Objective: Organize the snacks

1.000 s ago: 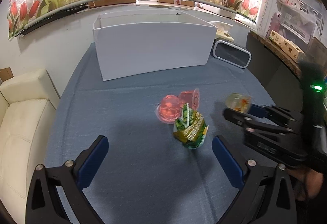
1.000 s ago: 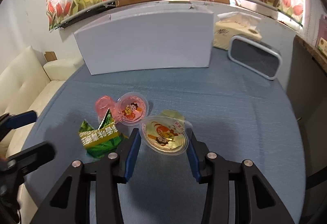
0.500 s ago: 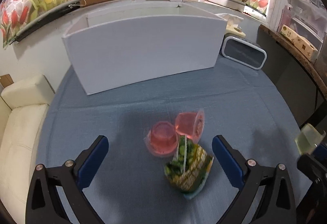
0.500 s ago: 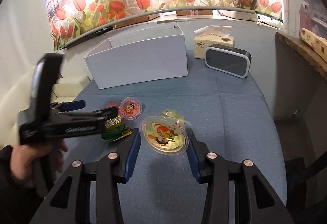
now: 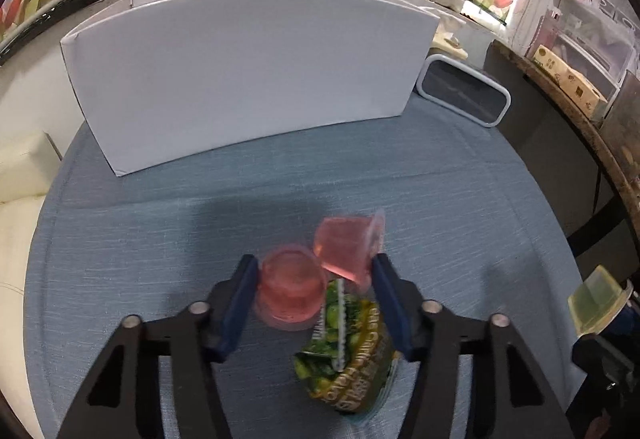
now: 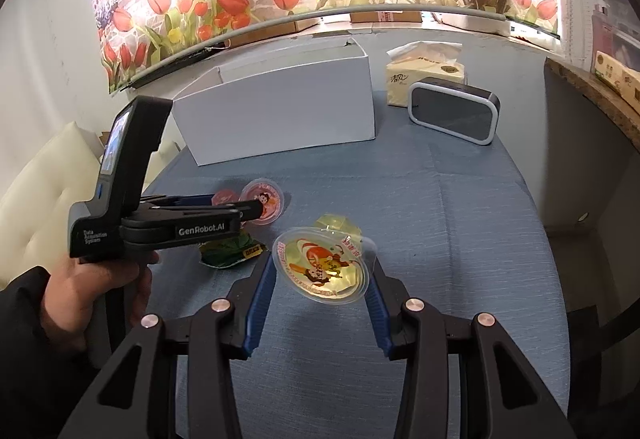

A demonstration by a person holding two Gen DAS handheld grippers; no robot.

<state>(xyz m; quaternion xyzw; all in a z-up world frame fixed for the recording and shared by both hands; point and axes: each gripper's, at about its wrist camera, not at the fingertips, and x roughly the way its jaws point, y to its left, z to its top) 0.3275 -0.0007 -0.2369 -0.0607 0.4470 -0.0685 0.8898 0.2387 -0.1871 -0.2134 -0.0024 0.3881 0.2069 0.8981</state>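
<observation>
Left gripper [image 5: 314, 275]: jaws closing around two pink jelly cups [image 5: 290, 291], which are bracketed between the blue pads; firm pressing cannot be told.
Right gripper [image 6: 320, 279]: clamped on a yellow jelly cup [image 6: 324, 265], held above the blue tablecloth [image 6: 460, 239].
Green snack packet [image 5: 348, 355]: lying on the cloth, just beside the pink cups.
White box [image 6: 280, 115]: set at the table's far side, open-topped.

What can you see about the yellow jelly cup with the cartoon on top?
The yellow jelly cup is a small clear plastic tub of pale yellow jelly, sealed with a round film lid showing an orange cartoon figure and red writing. It is tipped so the lid faces the camera, held above the blue tablecloth between the right gripper's blue fingers.
</observation>
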